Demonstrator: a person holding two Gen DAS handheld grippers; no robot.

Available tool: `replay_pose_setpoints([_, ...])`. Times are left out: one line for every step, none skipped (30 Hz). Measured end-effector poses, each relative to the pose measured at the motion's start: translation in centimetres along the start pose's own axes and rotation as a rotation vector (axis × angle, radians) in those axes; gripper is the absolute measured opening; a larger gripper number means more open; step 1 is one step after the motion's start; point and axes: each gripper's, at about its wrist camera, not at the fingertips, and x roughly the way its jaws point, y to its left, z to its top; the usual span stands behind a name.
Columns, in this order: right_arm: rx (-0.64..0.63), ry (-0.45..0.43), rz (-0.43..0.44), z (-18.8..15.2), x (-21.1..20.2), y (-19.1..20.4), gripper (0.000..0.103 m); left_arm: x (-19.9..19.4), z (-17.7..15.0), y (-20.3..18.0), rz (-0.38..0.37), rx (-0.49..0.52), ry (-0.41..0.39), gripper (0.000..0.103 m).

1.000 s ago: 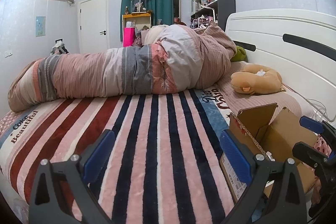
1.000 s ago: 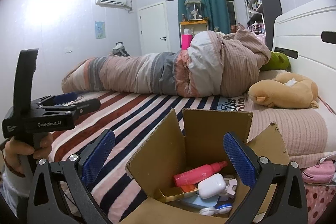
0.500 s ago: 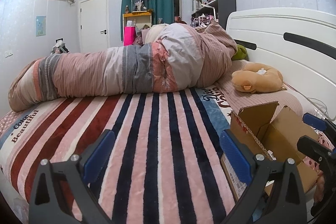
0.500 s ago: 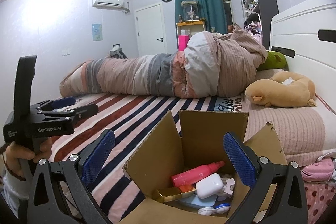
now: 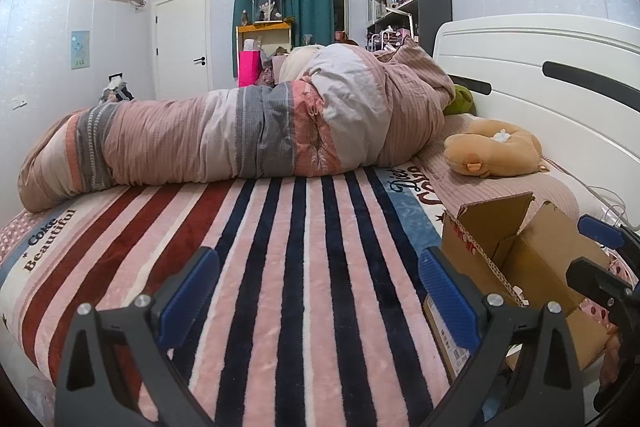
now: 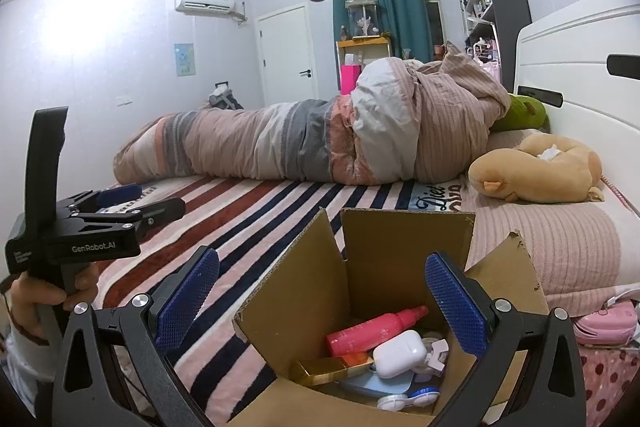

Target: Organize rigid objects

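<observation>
Two tools in play, both spread wide with nothing between the blue pads. Left tool [image 5: 318, 291] hovering over the striped pink, navy and red fleece blanket [image 5: 280, 247], open brown cardboard box [image 5: 520, 259] just off to its right. Right tool [image 6: 322, 297] parked right above that same box [image 6: 376, 267], flaps standing up, looking straight down into it. Sitting inside: pink plastic spray bottle [image 6: 376, 329] lying on its side, white rounded earbud case [image 6: 400, 353] touching it in front, shiny gold rectangular case [image 6: 326, 371] to the left, pale blue flat item [image 6: 384, 383] underneath, blue-and-white contact lens case [image 6: 408, 398] nearest the camera. Box resting on the bed near the pillow end. Rolled-up pink and grey striped duvet [image 6: 300, 143] lying across the far side, tan plush toy [image 6: 536, 171] on the pink ribbed pillow [image 6: 560, 247] by the white headboard [image 6: 580, 67]. From the right camera, left tool also visible at the left edge, gripped in a hand [image 6: 44, 301].
</observation>
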Motion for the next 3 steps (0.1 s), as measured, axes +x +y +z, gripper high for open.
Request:
replay_pose_setpoints([0.001,0.0,-0.001,0.0,0.04,0.04,0.103,0.01,0.01,-0.01,0.0,0.0,0.0,0.099])
replay_pose_setpoints([0.001,0.001,0.0,0.0,0.04,0.04,0.103,0.02,0.02,-0.04,0.0,0.001,0.001,0.099])
replay_pose_setpoints([0.003,0.001,0.0,0.0,0.05,0.07,0.103,0.01,0.01,-0.06,0.002,0.001,0.001,0.099])
